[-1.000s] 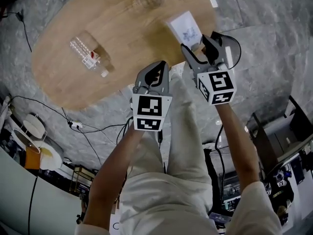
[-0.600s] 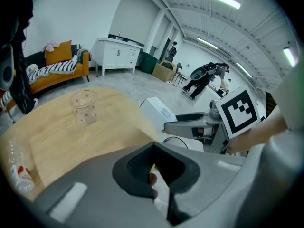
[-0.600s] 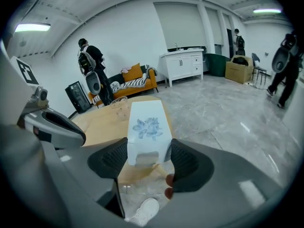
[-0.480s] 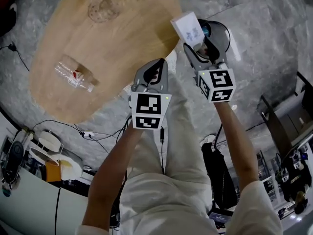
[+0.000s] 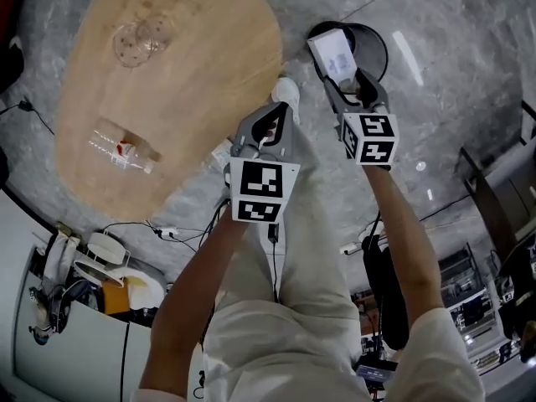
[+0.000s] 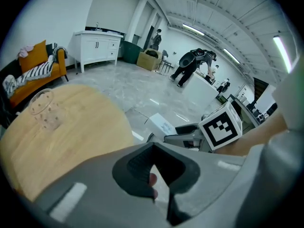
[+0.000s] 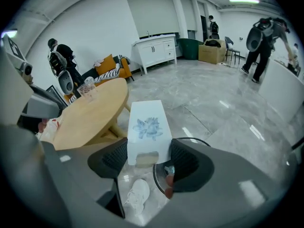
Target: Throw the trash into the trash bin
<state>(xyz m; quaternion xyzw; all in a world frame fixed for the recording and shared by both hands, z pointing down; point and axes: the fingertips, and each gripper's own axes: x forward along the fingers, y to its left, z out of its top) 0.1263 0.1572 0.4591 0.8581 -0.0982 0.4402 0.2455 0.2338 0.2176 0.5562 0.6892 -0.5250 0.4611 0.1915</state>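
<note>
My right gripper (image 5: 343, 75) is shut on a white tissue box (image 5: 333, 53) with a blue flower print (image 7: 146, 127). It holds the box over the open black trash bin (image 5: 378, 47) on the grey floor. In the right gripper view the bin's rim (image 7: 192, 139) shows just beyond the pads. My left gripper (image 5: 272, 117) hangs beside the table's edge, jaws together and holding nothing (image 6: 159, 189). A clear plastic bottle (image 5: 124, 149) lies on the round wooden table (image 5: 209, 74).
A clear glass cup (image 5: 138, 40) stands at the table's far side. A white shoe (image 5: 286, 90) sits on the floor between table and bin. Cables and a power strip (image 5: 159, 229) lie beside the table. People stand far off in the room (image 6: 190, 65).
Both grippers have swung away from the table toward the bin. The box, earlier above the table's edge, now hangs over the bin's mouth. The bottle has not moved on the table.
</note>
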